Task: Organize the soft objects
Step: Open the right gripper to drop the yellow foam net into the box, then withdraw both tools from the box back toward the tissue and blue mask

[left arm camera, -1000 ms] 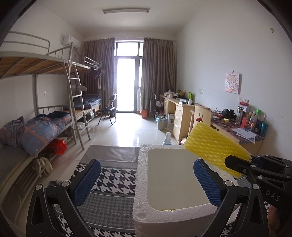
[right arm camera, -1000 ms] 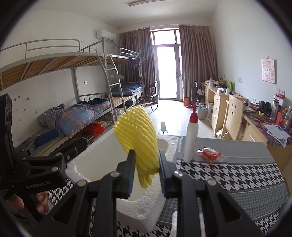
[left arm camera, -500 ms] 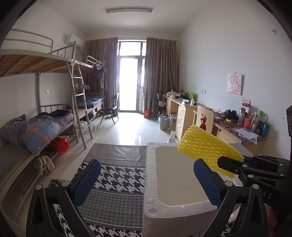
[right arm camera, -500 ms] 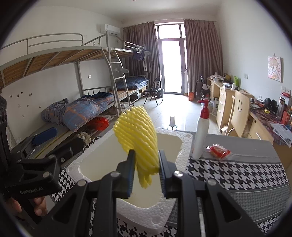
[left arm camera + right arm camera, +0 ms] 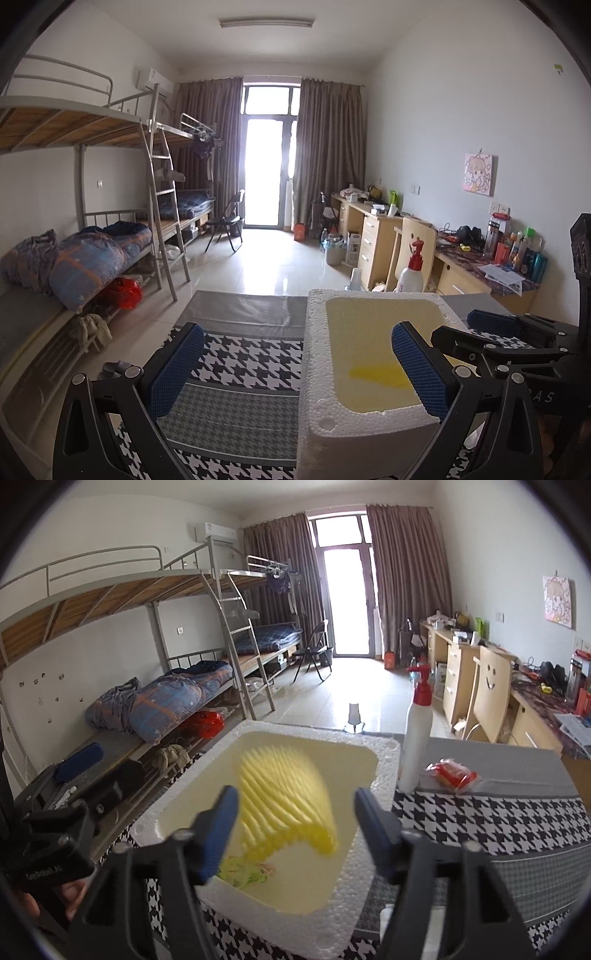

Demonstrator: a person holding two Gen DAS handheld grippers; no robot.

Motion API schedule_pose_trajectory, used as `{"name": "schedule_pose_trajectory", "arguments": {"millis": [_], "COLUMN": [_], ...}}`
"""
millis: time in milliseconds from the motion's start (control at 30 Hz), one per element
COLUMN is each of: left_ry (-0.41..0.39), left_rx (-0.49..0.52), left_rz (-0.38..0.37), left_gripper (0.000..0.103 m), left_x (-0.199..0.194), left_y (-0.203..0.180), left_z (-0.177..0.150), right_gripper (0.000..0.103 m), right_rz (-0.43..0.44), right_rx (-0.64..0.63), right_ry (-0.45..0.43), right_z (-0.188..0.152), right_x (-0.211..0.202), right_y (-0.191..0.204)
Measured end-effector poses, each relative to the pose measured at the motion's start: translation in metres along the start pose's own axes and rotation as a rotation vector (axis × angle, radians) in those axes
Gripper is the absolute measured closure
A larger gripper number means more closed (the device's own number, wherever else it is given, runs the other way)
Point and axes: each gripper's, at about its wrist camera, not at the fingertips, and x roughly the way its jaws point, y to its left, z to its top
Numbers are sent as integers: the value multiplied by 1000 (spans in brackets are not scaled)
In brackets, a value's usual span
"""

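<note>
**One foam net let go over the box**

One thing has changed since half a second ago — the right gripper (image 5: 293,821), then pinched on the yellow net (image 5: 286,801), now stands with its fingers wide apart and nothing between them. The net is blurred in the right view, inside the box (image 5: 384,768), near its floor; whether it has landed I cannot tell. In the left view only a yellow patch shows on the box floor. Something pale green lies beneath it. The left gripper (image 5: 297,363) has its fingers wide too, holding nothing, the right one alongside the box's near corner. By my judgement this net counts as stowed. On the counter (image 5: 517,823) the small red packet (image 5: 451,771) beside the bottle (image 5: 416,746) may come next.
</note>
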Motion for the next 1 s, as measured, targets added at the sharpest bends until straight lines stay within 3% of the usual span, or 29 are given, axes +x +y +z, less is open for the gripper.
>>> {"name": "schedule_pose_trajectory", "arguments": {"millis": [767,900,1000], "left_ry": [-6,-3,-2], "left_rx": [32,41,46], "left_rz": [-37,-50,-59], "left_gripper": [1,1,1], "left_x": [-10,-12,-14], "left_y": [-15,-21,-23], "left_z": [-1,-3,-4], "right_gripper": [23,8,6], "right_rz": [-52,-46,-54], "right_rx": [-4,18,26], "right_ry": [-75,-115,-137], "right_z": [-8,-11,-13], "right_x": [-34,-43,-50], "right_y": [-7,-14,-15]}}
